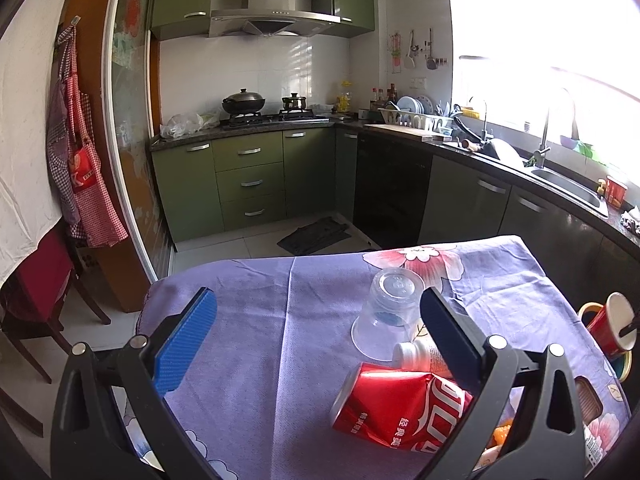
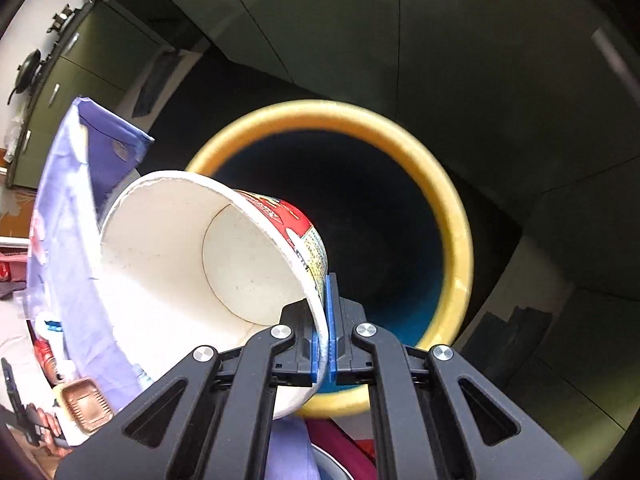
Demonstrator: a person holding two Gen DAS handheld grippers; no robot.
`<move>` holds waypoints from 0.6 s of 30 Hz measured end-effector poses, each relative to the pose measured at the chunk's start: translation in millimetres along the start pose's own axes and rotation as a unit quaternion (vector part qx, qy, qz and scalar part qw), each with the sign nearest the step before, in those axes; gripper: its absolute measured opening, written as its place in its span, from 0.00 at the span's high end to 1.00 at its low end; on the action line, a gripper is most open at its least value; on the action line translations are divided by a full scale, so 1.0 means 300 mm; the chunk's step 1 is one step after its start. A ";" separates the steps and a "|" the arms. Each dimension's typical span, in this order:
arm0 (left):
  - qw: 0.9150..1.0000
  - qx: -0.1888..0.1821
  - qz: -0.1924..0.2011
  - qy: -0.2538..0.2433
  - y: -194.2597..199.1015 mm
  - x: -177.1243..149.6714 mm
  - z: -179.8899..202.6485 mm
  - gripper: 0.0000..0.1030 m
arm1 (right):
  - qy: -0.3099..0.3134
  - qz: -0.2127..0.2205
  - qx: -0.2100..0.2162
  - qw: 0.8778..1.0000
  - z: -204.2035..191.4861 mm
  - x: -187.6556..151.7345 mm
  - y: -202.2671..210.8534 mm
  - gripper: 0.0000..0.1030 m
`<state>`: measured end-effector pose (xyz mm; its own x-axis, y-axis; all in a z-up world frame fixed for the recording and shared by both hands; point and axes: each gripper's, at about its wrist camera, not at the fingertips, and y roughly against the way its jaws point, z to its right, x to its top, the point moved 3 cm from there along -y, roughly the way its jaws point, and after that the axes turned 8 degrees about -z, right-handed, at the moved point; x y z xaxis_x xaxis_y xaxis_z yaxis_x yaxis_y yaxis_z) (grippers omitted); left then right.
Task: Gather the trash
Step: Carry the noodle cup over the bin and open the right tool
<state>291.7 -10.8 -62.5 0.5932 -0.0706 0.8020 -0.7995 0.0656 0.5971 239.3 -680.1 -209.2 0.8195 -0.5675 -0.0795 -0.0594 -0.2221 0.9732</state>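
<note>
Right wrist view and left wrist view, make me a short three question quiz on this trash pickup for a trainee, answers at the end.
1. True or false: the right tool is shut on the rim of the paper noodle cup.
2. What lies directly beyond that cup: A) the sink, B) the yellow-rimmed bin, C) a drawer?
3. In the left wrist view, which trash item lies on the tablecloth nearest the open left tool?

Key: 1 true. 2 B. 3 the crushed red can, beside a white bottle and an upturned clear plastic cup.
</note>
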 end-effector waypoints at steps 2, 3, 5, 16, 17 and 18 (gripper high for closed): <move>1.000 0.001 -0.001 -0.003 -0.003 -0.002 0.006 0.06 | 0.000 -0.007 -0.004 1.000 -0.005 0.002 -0.038 0.96; 1.000 0.001 -0.001 -0.004 -0.005 -0.004 0.009 0.06 | 0.002 -0.010 -0.008 1.000 -0.007 0.002 -0.057 0.96; 1.000 0.001 -0.003 -0.007 -0.008 -0.008 0.015 0.06 | 0.003 -0.016 -0.015 1.000 -0.018 0.001 -0.089 0.96; 1.000 0.000 -0.008 -0.017 -0.022 -0.011 0.037 0.06 | 0.000 -0.002 -0.053 0.999 -0.025 -0.027 -0.042 0.75; 1.000 -0.001 -0.008 -0.018 -0.022 -0.010 0.038 0.06 | 0.004 0.003 -0.053 0.999 -0.031 -0.039 -0.023 0.75; 1.000 -0.002 -0.008 -0.018 -0.020 -0.013 0.038 0.06 | 0.012 0.011 -0.051 0.999 -0.040 -0.062 0.003 0.75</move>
<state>293.0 -22.1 -69.3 0.6014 -0.1064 0.7918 -0.7901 0.0679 0.6092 230.8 -660.3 -204.2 0.8317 -0.5526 -0.0543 -0.0199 -0.1274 0.9917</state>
